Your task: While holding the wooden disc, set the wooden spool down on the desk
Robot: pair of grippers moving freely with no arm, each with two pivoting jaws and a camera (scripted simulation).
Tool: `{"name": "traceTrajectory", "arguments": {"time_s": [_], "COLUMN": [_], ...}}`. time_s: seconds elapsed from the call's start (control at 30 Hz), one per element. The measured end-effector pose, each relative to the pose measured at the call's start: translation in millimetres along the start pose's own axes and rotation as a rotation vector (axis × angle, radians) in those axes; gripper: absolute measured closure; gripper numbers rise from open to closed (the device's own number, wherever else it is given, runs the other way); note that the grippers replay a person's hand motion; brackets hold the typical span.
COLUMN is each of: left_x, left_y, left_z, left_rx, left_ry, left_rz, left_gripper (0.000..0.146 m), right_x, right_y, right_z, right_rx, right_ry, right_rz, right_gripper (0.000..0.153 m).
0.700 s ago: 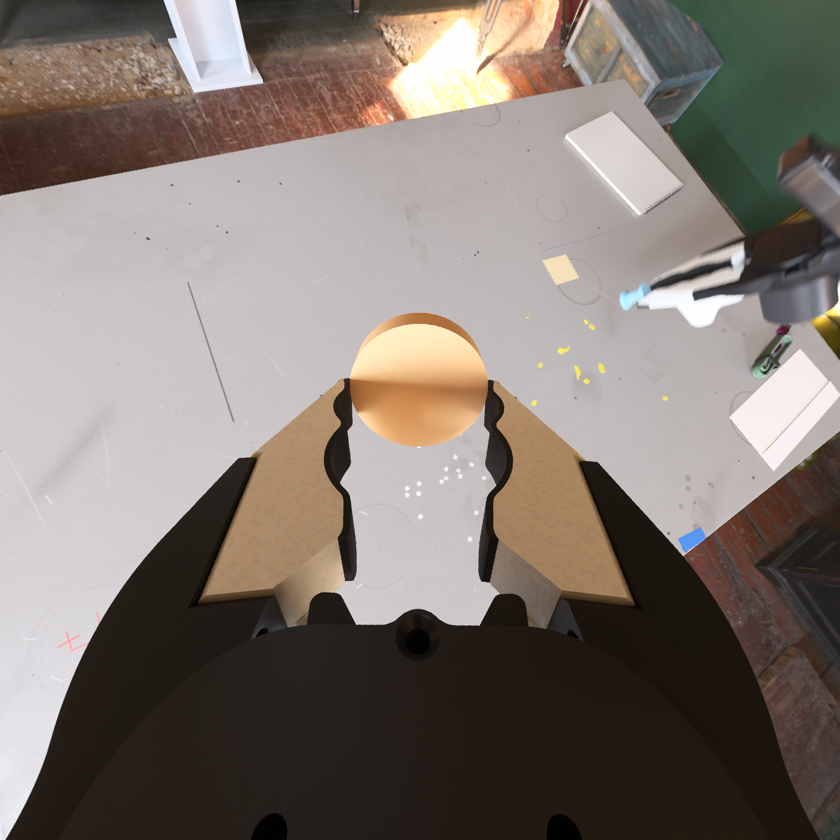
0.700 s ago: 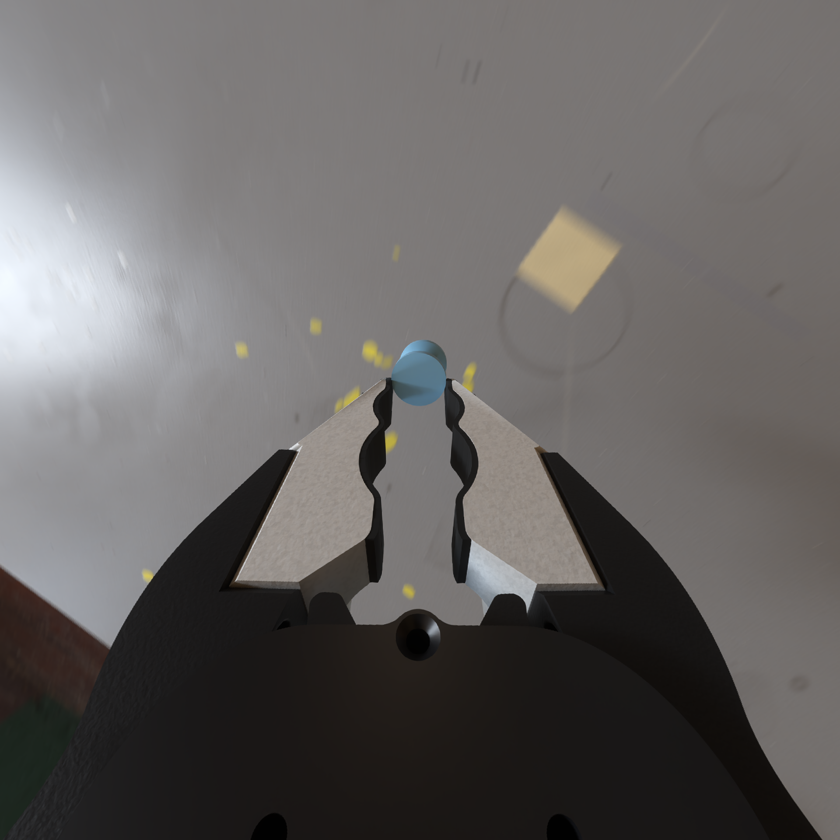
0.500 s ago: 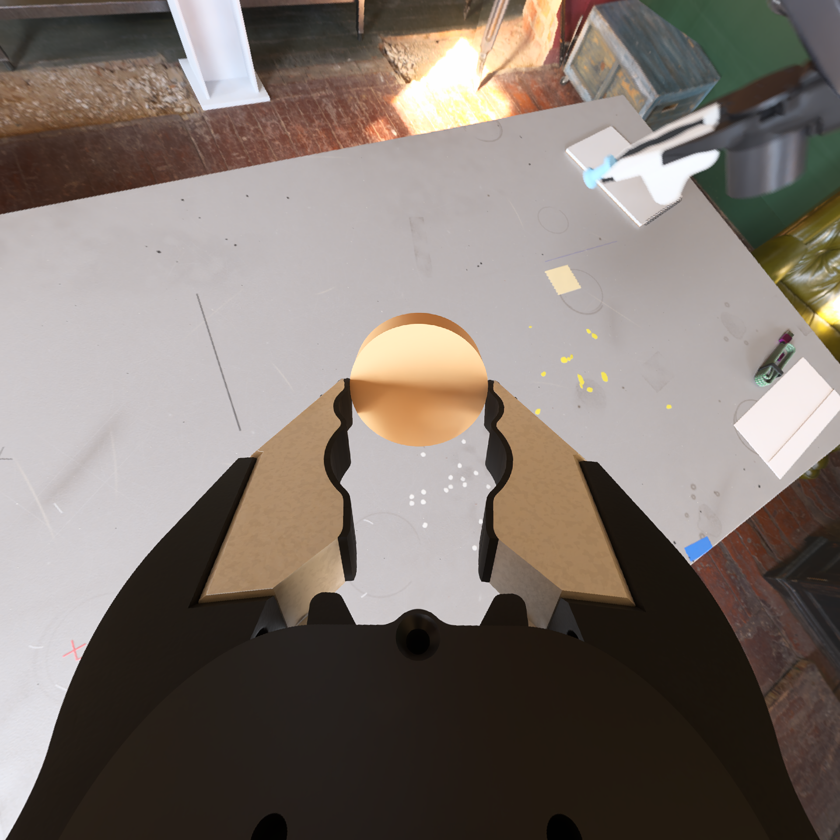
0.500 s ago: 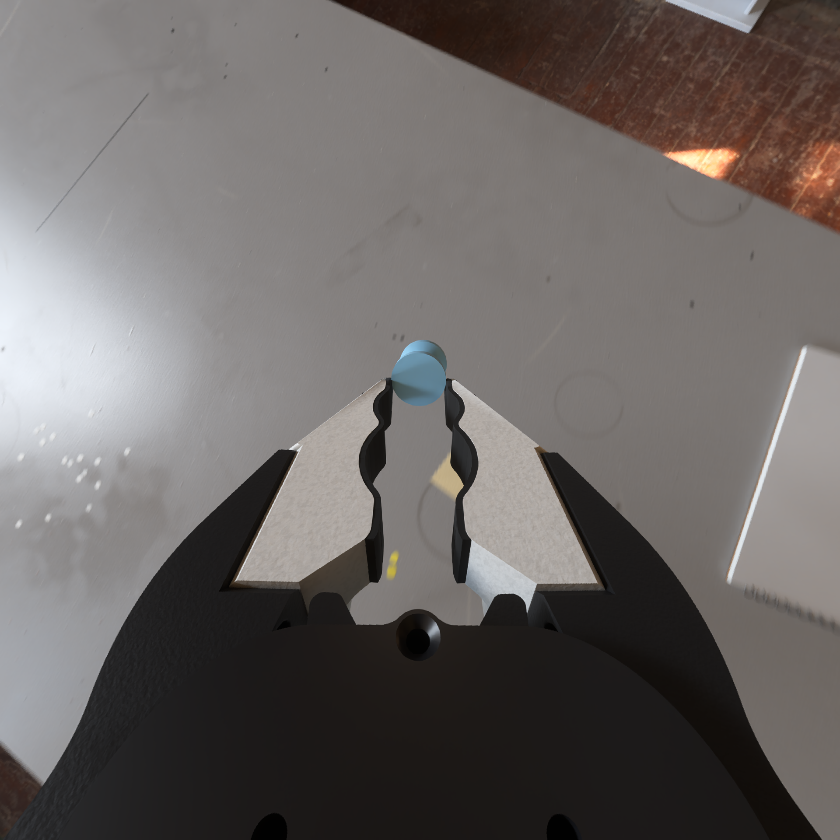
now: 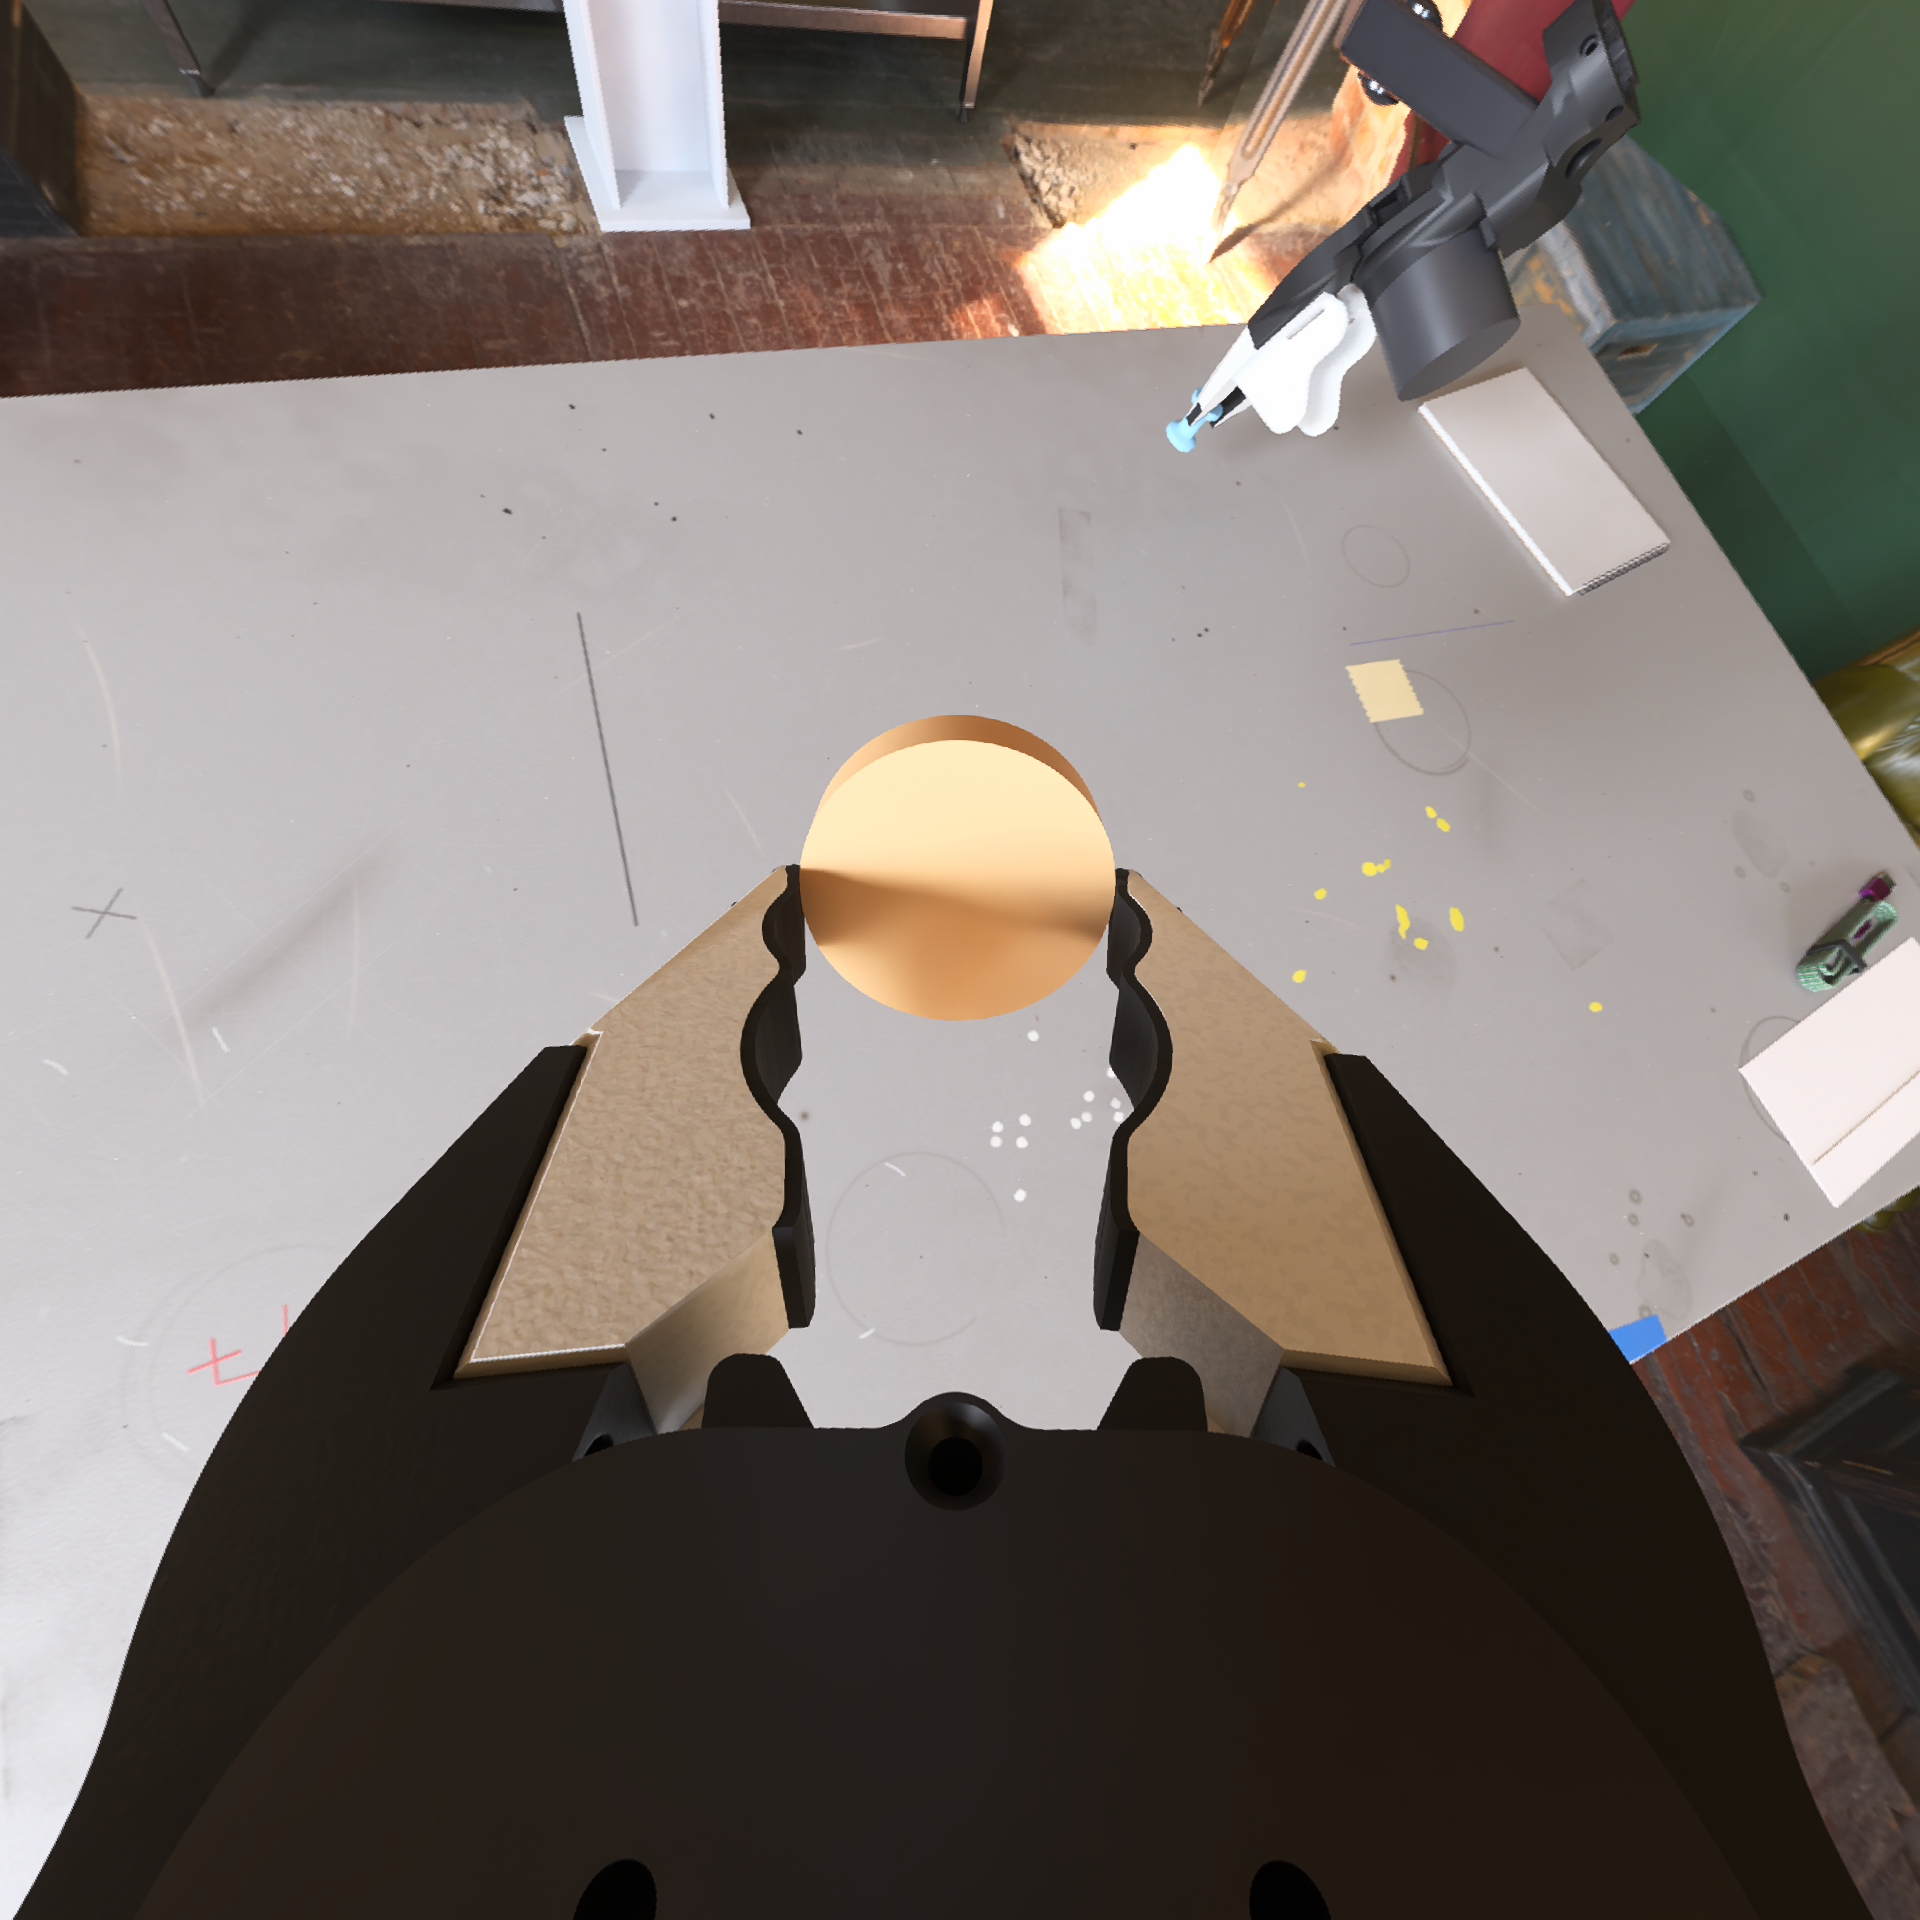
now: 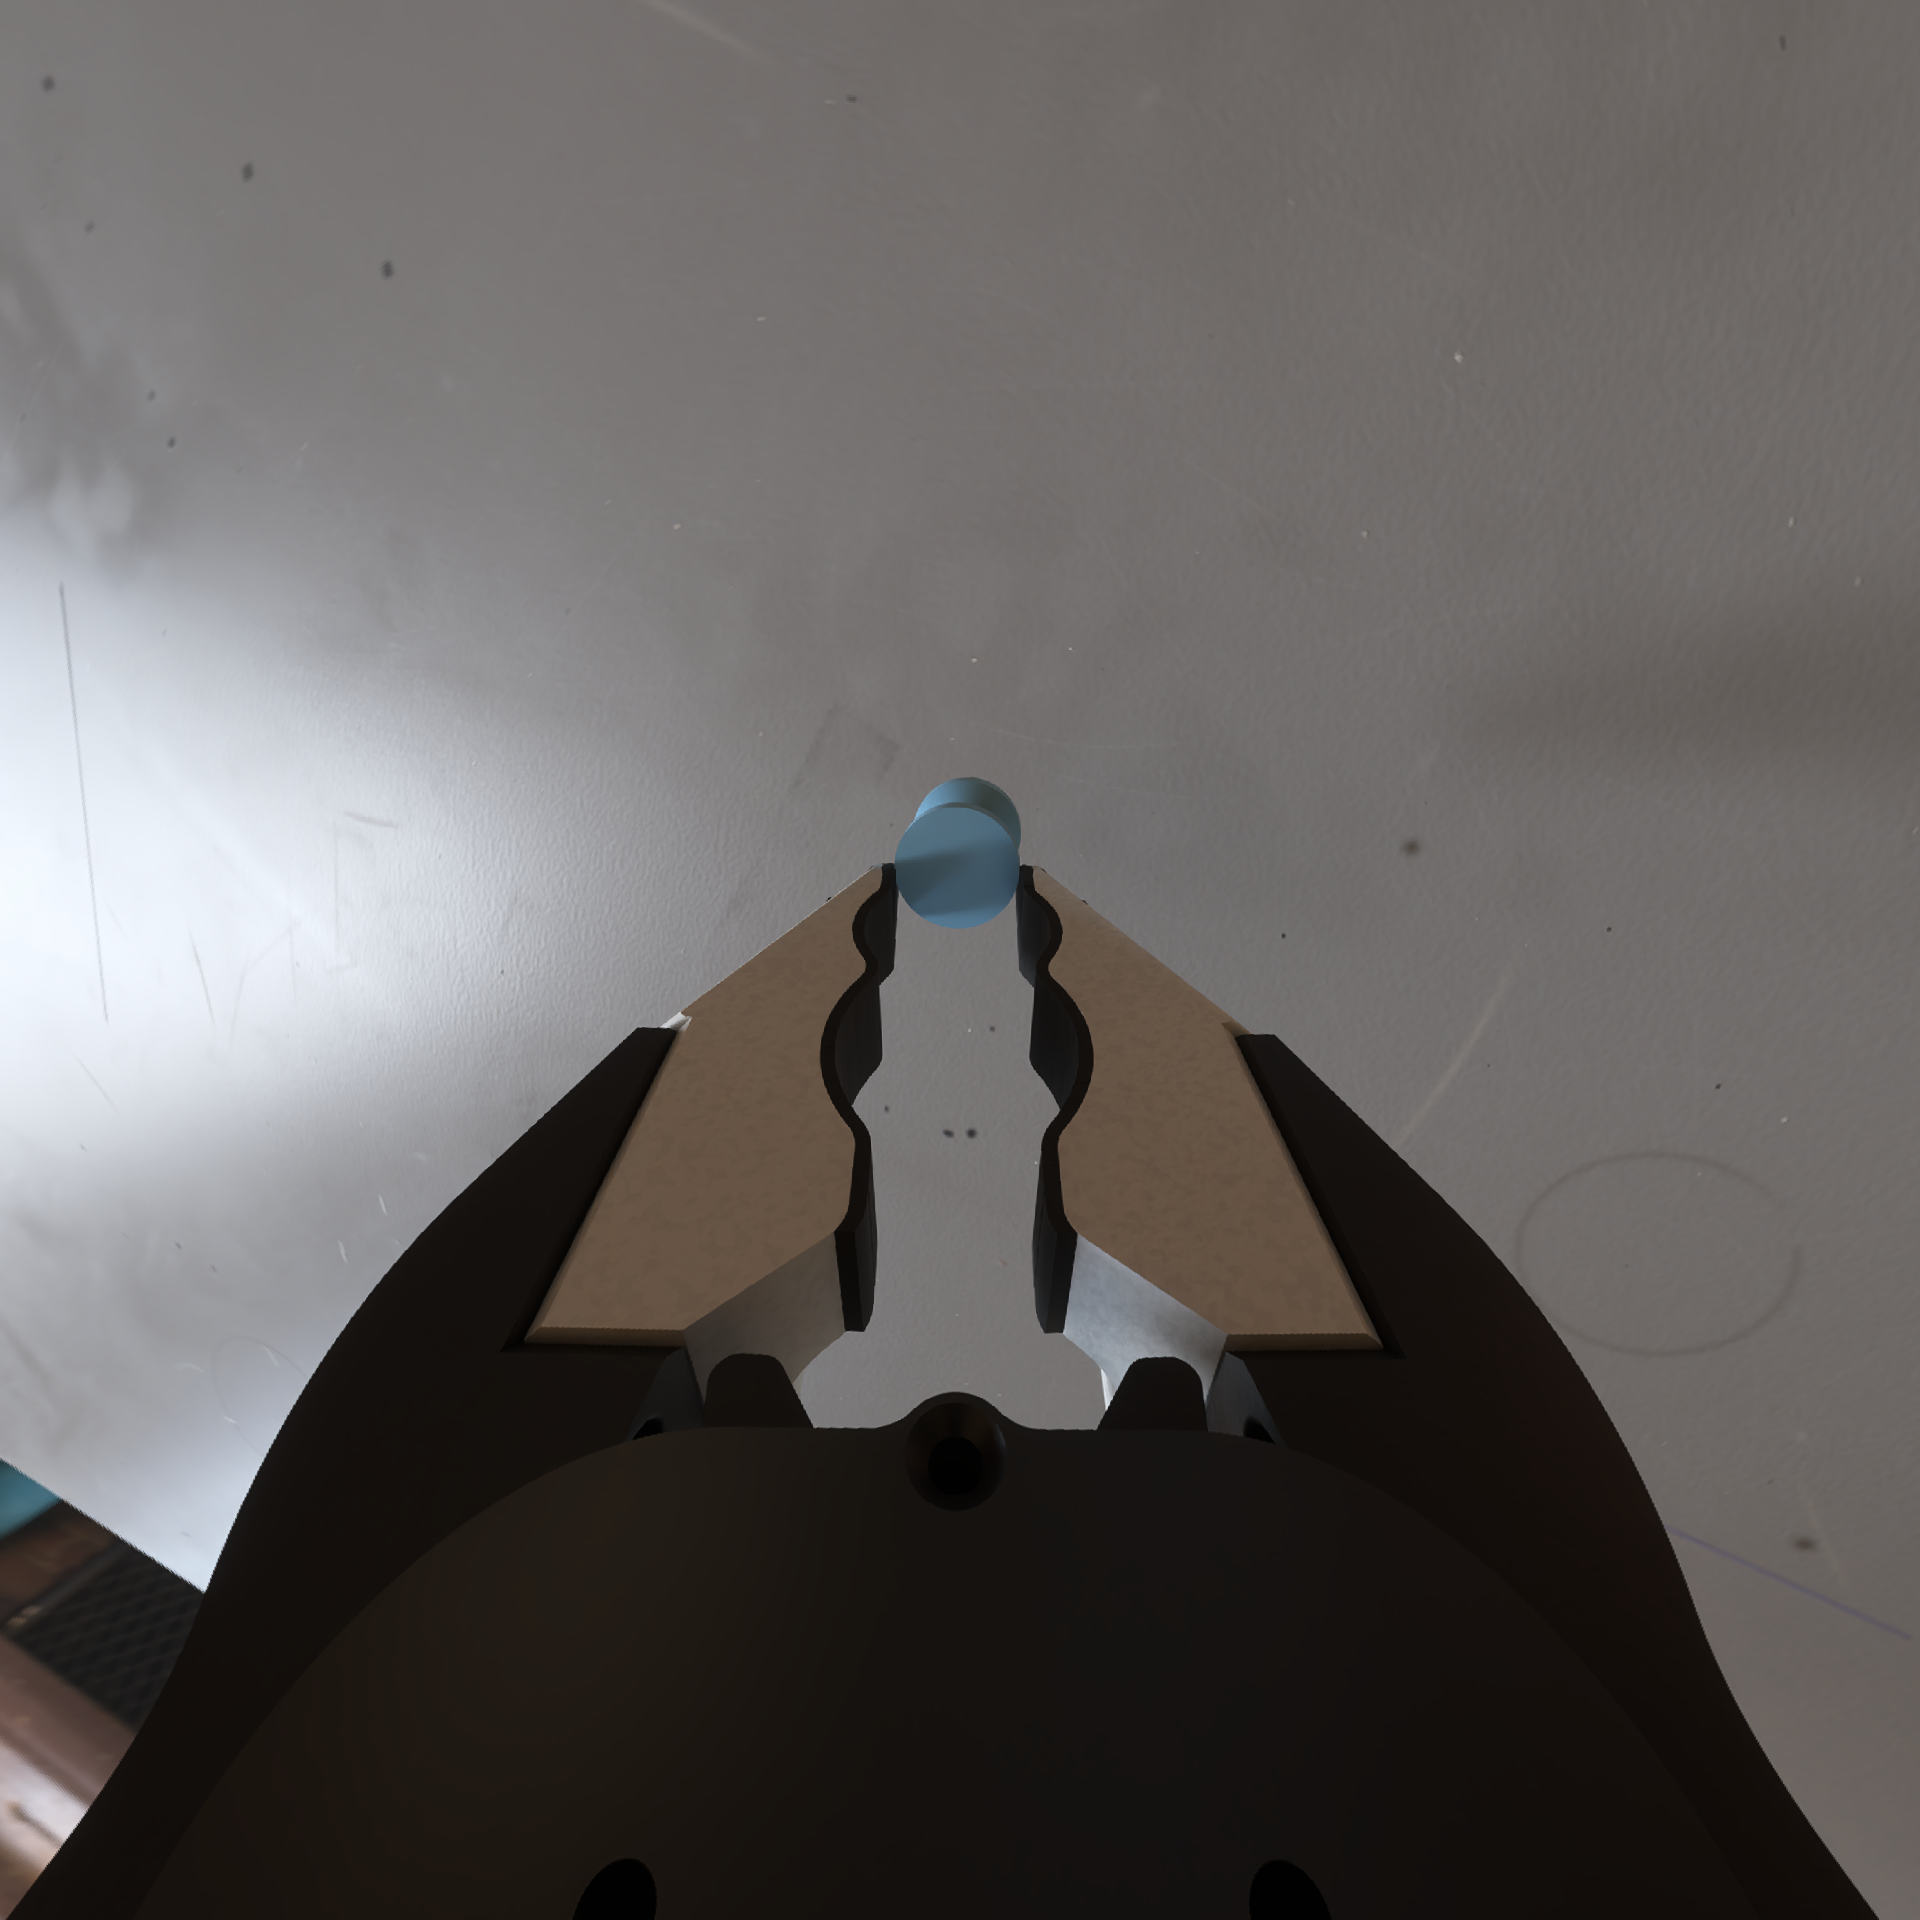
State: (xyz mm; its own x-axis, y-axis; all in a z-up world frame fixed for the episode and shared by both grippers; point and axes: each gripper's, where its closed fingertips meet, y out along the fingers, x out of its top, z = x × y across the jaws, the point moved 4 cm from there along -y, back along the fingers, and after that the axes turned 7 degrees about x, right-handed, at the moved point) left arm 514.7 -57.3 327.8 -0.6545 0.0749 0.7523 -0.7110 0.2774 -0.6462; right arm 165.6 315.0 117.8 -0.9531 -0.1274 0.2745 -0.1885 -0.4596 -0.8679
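My left gripper (image 5: 956, 883) is shut on the wooden disc (image 5: 956, 868), a flat round tan piece held by its rim between the fingertips, high above the grey desk (image 5: 416, 675). My right gripper (image 6: 956, 873) is shut on the spool (image 6: 956, 862), a small light-blue spool pinched at the fingertips above the desk (image 6: 1247, 416). In the left wrist view the right gripper (image 5: 1210, 410) shows at the far right of the desk with the spool (image 5: 1182, 434) at its tip, above the surface.
A white notebook (image 5: 1548, 483) lies at the far right corner. A white box (image 5: 1839, 1091) and a small green and purple object (image 5: 1849, 940) lie at the right edge. A tan square patch (image 5: 1384, 691) and yellow specks (image 5: 1403, 914) mark the desk. Wooden floor surrounds it.
The right gripper with the spool has swung from the desk's right edge up and over toward the far right corner. My left gripper has risen a little with the disc.
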Motion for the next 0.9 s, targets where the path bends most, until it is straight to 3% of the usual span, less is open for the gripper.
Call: {"name": "traceTrajectory", "arguments": {"time_s": [0.2,0.33,0.47,0.53,0.67,0.8,0.9], "left_x": [-3.5,-2.4,-4.0,-1.1,0.6,-0.3,5.5], "left_y": [5.2,10.0,20.6,24.0,29.7,40.8,42.8], "left_z": [10.7,14.9,12.9,10.6,6.5,-0.9,-7.3], "left_rx": [0.011,0.015,-0.017,-0.024,-0.041,-0.086,-0.095], "left_ry": [-0.026,-0.033,-0.05,-0.031,-0.026,-0.043,0.0], "left_rz": [0.015,0.017,0.037,0.045,0.042,0.058,0.061], "left_gripper": [0.087,0.087,0.087,0.087,0.087,0.087,0.087], "right_x": [4.7,5.0,7.8,3.4,-33.7,-73.7,-100.1], "right_y": [13.3,-7.7,-22.9,-37.1,-73.3,-73.1,-83.0], "right_z": [-5.8,-8.3,-11.4,-10.7,-26.2,-49.4,-51.3], "right_rx": [-0.001,0.004,0.07,0.073,-0.032,-0.042,-0.089], "right_ry": [0.02,-0.092,-0.038,-0.084,-0.214,-0.168,-0.271], "right_rz": [0.121,0.093,0.011,0.013,0.046,0.116,0.158], "right_gripper": [0.13,0.13,0.13,0.13,0.13,0.13,0.13]}}
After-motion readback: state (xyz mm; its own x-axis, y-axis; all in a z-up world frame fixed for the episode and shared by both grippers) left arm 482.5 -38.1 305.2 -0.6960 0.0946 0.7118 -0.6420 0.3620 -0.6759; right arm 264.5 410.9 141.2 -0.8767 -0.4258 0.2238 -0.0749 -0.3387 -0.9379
